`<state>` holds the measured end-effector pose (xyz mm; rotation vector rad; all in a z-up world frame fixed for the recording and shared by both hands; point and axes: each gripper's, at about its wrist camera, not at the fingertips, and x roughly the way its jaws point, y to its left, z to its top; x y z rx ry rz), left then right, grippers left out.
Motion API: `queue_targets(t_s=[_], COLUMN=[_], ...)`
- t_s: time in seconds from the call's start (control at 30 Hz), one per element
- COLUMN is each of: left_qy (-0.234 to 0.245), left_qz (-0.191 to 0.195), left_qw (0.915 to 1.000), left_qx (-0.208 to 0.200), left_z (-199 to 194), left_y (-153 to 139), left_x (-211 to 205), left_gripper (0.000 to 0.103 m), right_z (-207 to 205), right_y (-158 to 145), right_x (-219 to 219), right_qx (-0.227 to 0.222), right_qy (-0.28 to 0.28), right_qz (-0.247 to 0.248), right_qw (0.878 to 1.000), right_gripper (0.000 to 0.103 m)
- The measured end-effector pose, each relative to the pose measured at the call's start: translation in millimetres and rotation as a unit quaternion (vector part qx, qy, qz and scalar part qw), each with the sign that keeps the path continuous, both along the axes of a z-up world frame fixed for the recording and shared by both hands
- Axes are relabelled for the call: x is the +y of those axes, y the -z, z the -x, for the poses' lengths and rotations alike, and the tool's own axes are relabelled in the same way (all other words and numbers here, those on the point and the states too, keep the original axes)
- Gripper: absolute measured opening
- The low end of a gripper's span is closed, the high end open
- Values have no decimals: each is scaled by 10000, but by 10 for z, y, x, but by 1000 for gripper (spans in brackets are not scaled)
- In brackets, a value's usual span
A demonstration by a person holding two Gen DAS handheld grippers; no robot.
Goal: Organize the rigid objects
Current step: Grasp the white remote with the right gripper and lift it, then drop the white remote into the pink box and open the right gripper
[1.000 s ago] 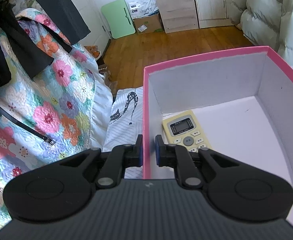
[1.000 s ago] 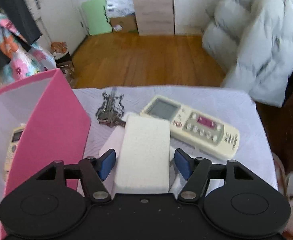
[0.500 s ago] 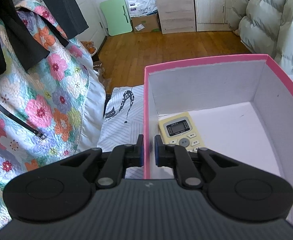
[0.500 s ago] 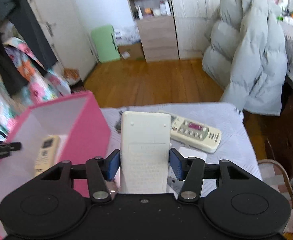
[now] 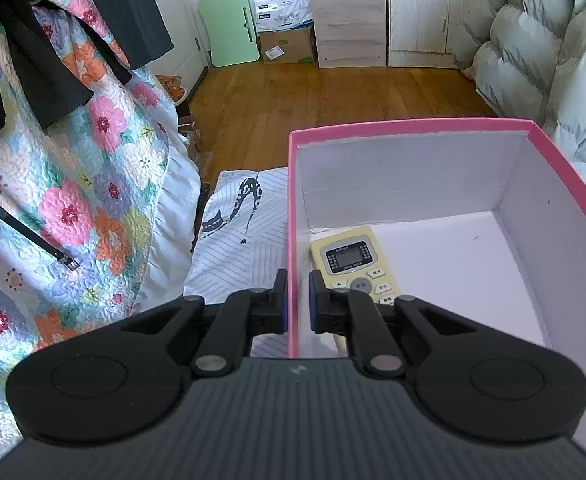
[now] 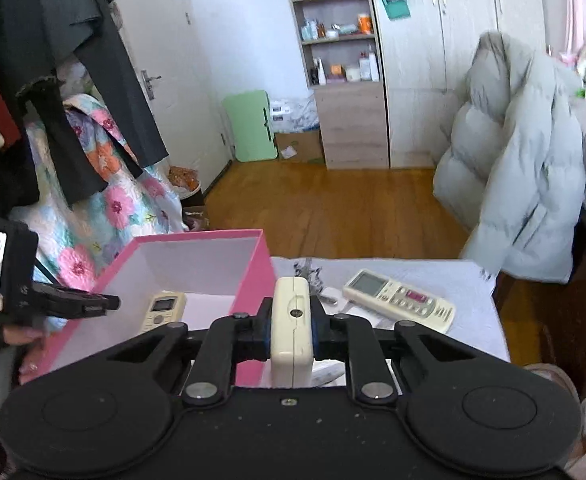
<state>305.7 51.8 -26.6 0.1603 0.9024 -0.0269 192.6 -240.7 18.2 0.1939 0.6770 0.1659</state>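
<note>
A pink box (image 5: pixel 413 125) with a white inside stands on the cloth-covered table. My left gripper (image 5: pixel 297 300) is shut on its left wall, one pad outside and one inside. A yellowish remote (image 5: pixel 353 256) lies flat on the box floor just beyond the inner pad. In the right wrist view my right gripper (image 6: pixel 291 330) is raised above the table beside the box (image 6: pixel 197 236). A cream-white remote (image 6: pixel 291 316) stands edge-on between its jaws, which are closing, and both pads press its sides. The left gripper (image 6: pixel 109 302) shows at the box's left wall.
A long white remote (image 6: pixel 399 294) and a bunch of keys (image 6: pixel 309 272) lie on the table's white cloth (image 6: pixel 465 276) right of the box. A floral quilt (image 5: pixel 93 184) hangs at the left. A puffy coat (image 6: pixel 513 184) stands past the table's right edge.
My right gripper rose from the table with the cream-white remote. The remote turned from flat to edge-on and the jaws came much closer together. The left gripper kept its hold.
</note>
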Motion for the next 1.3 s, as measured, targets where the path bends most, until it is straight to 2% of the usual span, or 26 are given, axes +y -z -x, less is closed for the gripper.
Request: queue_targets(t_s=[0.13,0.27,0.4,0.47,0.57,0.73,0.83,1.0,1.17,1.3], left_qy=[-6,-24,-34,-36,-115,-232,-212,-63,-99,-93], left_qz=[50,125,295,402,444,613,629,228,323,230], left_qw=[10000,9999,9995,9992,9988,9977,9977,9997,9994,9997], left_qx=[-2,4,44,59,157,150,140,-80,-77,-81], left_z=[3,4,-5,-21,-46,-39,-34,25,33,25], left_y=[1,-2,-2,-6,13,16,16,-11,-22,-19], left_x=[24,33,90,135,139,210,206,72,93,67], left_gripper=[9,9,9,9,6,5,5,5,5,5], right_z=[9,43,-122,-273,-515,-848,-1020,-943,-835,-868], right_y=[-183,-532,-629,-536,-223,410,672,840,809,826], right_x=[144,352,566,709,874,1055,1147,1235,1255,1275], right_qx=[-275,-735,-553,-281,282,1004,1308,1462,1326,1573], right_qy=[-68,-280,-767,-974,-923,-56,131,233,476,429], right_qz=[120,152,-311,-574,-996,-1446,-1617,-2028,-1834,-1639], right_qw=[9995,9968,9950,9932,9903,9844,9780,9680,9729,9729], right_gripper=[20,20,20,20,20,20,20,20,21,26])
